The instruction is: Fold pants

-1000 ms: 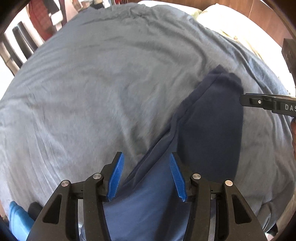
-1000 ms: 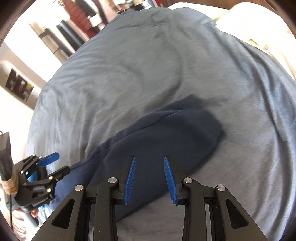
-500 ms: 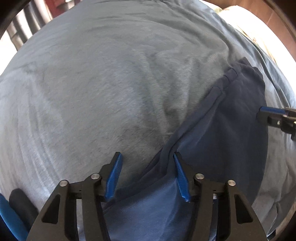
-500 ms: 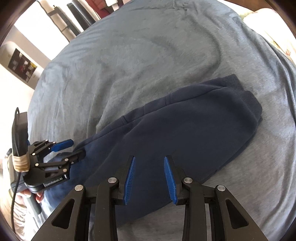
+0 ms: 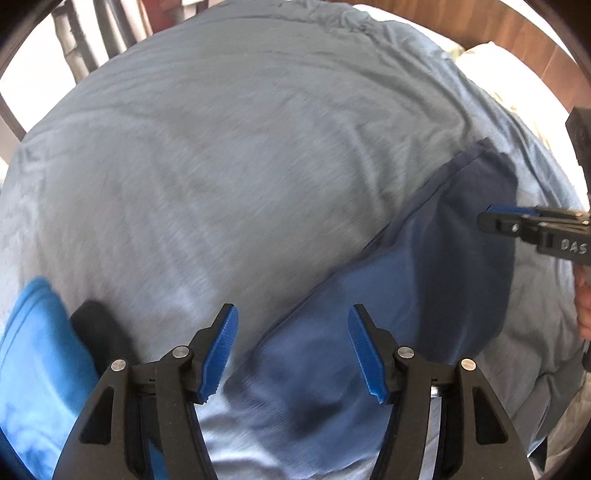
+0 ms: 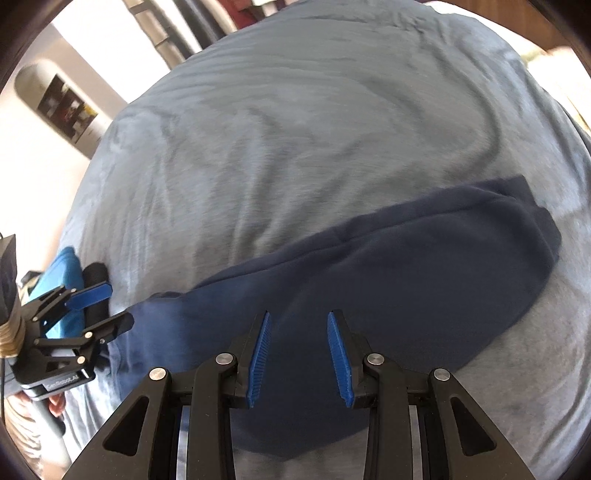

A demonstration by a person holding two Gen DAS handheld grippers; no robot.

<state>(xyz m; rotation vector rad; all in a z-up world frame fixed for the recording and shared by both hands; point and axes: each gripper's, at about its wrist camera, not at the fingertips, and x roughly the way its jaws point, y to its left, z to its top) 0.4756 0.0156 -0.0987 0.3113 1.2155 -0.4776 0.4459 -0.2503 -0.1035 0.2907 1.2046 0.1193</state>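
Observation:
Navy pants (image 5: 424,266) lie flat on the grey-blue bed cover (image 5: 240,166), running from the bottom centre to the upper right. My left gripper (image 5: 293,354) hovers over their near end. Its jaws are opening, and the pants' left edge lies below the gap, untouched by the pads. In the right wrist view the pants (image 6: 424,280) stretch from lower left to the right. My right gripper (image 6: 299,354) hangs open above their middle with nothing pinched. Each gripper shows in the other's view: the right gripper (image 5: 517,221), and the left gripper (image 6: 92,310).
A light blue cloth (image 5: 33,369) and a black object (image 5: 96,332) lie at the bed's lower left. A cream pillow (image 5: 498,70) and wooden headboard (image 5: 517,33) are at the far right. Dark furniture (image 5: 92,37) stands beyond the bed's far left edge.
The left jaws have widened, and the left gripper slid leftward, bringing the light blue cloth into view. The right gripper moved left along the pants, so their far end now sits further right.

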